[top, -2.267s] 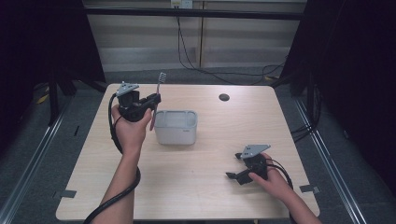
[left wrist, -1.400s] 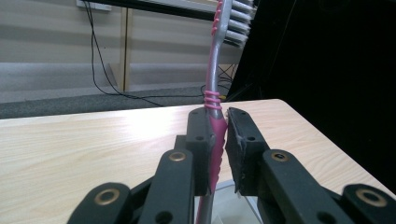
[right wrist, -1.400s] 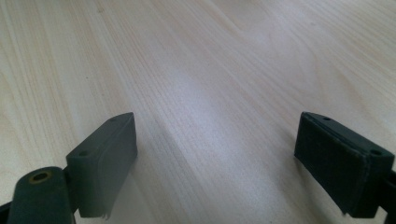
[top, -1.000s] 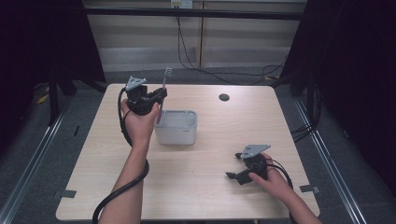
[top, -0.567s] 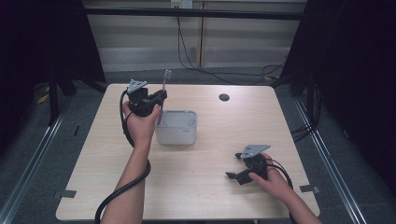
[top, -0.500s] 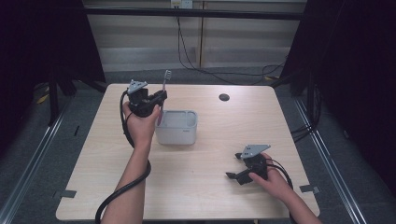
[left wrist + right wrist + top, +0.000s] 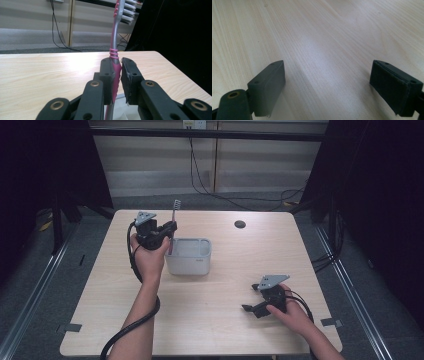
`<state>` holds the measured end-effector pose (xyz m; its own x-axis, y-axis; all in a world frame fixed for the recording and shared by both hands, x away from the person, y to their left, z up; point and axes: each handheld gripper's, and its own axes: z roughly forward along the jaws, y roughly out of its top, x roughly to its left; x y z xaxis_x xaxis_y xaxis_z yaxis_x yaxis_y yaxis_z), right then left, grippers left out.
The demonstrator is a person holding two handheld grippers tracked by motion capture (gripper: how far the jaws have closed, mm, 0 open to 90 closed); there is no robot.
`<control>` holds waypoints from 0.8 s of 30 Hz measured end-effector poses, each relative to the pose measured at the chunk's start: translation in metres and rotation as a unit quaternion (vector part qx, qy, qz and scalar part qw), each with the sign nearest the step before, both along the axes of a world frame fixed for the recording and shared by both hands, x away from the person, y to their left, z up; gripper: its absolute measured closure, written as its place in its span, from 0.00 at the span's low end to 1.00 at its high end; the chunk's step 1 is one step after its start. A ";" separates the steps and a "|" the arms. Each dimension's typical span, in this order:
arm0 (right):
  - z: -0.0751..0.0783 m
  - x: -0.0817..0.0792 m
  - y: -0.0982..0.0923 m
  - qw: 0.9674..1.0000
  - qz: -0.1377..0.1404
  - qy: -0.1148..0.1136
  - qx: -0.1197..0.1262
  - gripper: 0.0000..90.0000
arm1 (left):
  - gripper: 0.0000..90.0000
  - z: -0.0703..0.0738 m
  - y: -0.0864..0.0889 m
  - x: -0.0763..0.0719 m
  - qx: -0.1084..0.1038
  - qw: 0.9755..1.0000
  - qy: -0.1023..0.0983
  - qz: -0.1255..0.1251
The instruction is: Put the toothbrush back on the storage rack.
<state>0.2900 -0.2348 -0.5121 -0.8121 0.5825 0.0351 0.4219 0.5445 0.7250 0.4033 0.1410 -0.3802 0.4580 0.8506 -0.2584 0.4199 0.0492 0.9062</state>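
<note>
A pink and grey toothbrush (image 7: 174,220) stands upright, bristles at the top, with my left gripper (image 7: 170,231) shut on its handle. In the left gripper view the two pads clamp the pink handle of the toothbrush (image 7: 115,52), and its lower end dips toward the white rectangular bin (image 7: 120,113) below. In the high view that bin (image 7: 189,256) sits at the table's middle, and the gripper hovers over its left rim. My right gripper (image 7: 248,300) rests on the table at the front right, open, and in its own view the right gripper (image 7: 332,85) has bare wood between its jaws.
A small dark round disc (image 7: 240,224) lies near the table's far edge. The wooden table (image 7: 215,320) has open surface in front of the bin. Cables hang on the wall behind, and dark curtains flank both sides.
My left gripper with the toothbrush has moved right and toward the far side, from beside the bin's left to over its left rim. The right gripper has stayed put.
</note>
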 end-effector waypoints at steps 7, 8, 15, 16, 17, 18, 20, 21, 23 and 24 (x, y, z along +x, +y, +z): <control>0.000 0.000 0.000 1.000 0.000 0.000 0.000 0.14 | 0.88 -0.003 0.002 -0.004 0.002 1.000 0.007 0.000; 0.000 0.000 0.000 1.000 0.000 0.000 0.000 0.14 | 0.88 -0.004 0.002 -0.004 0.004 1.000 0.007 0.000; 0.000 0.000 0.000 1.000 0.000 0.000 0.000 0.14 | 0.88 -0.007 0.004 -0.007 0.009 1.000 0.014 0.002; 0.000 0.000 0.000 1.000 0.000 0.000 0.000 0.14 | 0.88 -0.008 0.004 -0.007 0.011 1.000 0.015 0.002; 0.000 0.000 0.000 1.000 0.000 0.000 0.000 0.14 | 0.88 -0.008 0.004 -0.008 0.012 1.000 0.016 0.002; 0.000 0.000 0.000 1.000 0.000 0.000 0.000 0.14 | 0.88 -0.008 0.004 -0.008 0.011 1.000 0.016 0.003; 0.000 0.000 0.000 1.000 0.000 0.000 0.000 0.14 | 0.88 -0.009 0.004 -0.009 0.013 1.000 0.019 0.002; 0.000 0.000 0.000 1.000 0.000 0.000 0.000 0.14 | 0.88 -0.010 0.005 -0.009 0.015 1.000 0.019 0.001; 0.000 0.000 0.000 1.000 0.000 0.000 0.000 0.14 | 0.88 -0.011 0.005 -0.010 0.015 1.000 0.020 0.002; 0.000 0.000 0.000 1.000 0.000 0.000 0.000 0.14 | 0.88 -0.012 0.004 -0.010 0.014 1.000 0.022 0.004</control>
<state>0.2900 -0.2348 -0.5121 -0.8121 0.5825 0.0345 0.4215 0.5447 0.7250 0.3931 0.1454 -0.3919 0.4403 0.8614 -0.2533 0.4584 0.0269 0.8883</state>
